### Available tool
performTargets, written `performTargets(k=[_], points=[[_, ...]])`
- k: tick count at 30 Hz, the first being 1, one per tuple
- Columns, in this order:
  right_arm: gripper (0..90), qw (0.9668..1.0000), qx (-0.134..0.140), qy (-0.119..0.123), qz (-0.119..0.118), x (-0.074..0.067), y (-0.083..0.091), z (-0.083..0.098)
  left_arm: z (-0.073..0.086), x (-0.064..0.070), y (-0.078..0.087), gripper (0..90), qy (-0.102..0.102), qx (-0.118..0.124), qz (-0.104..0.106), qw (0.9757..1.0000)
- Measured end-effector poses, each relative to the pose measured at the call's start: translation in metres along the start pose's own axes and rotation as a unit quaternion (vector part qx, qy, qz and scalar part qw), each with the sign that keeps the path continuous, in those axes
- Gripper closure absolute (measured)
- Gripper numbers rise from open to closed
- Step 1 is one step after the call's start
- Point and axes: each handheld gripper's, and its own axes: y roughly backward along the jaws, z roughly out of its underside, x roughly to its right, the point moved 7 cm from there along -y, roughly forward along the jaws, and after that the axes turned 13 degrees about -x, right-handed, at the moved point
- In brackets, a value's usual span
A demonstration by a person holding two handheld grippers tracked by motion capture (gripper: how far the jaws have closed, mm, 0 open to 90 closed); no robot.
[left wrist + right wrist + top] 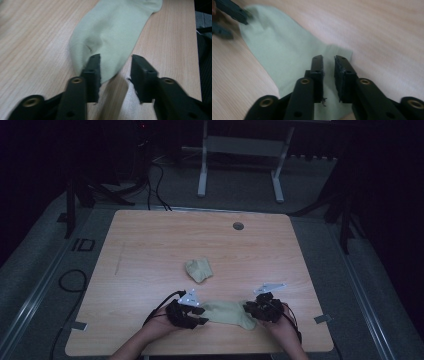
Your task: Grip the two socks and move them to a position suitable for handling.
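The left gripper [113, 67] has its jaws apart over the toe end of the flat sock [112, 32], one jaw lying on the cloth, the other on bare wood just beside it; nothing is pinched. The right gripper [328, 66] hovers at that sock's ribbed cuff end with a narrow gap between its jaws, loose too. The flat sock lies near the table's [150, 245] front edge between both grippers. Farther back from it sits a bunched sock [198, 269], well apart.
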Motion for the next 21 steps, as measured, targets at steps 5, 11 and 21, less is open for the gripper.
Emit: performTargets(k=[5, 11, 21], points=[[61.3, 0.9996, 0.020, 0.022, 0.000, -0.005, 0.010, -0.026, 0.007, 0.000, 0.023, 53.7, 0.014, 0.031, -0.009, 0.9994], [58.3, 0.9982, 0.029, 0.053, -0.003, -0.013, 0.010, -0.066, 0.026, -0.003, 0.036, 49.1, 0.034, 0.034, -0.024, 0.9985], [58.7, 0.9967, 0.019, 0.079, 0.005, -0.028, -0.018, -0.134, 0.062, -0.018, 0.045, 49.2, 0.079, 0.032, -0.038, 0.9957]])
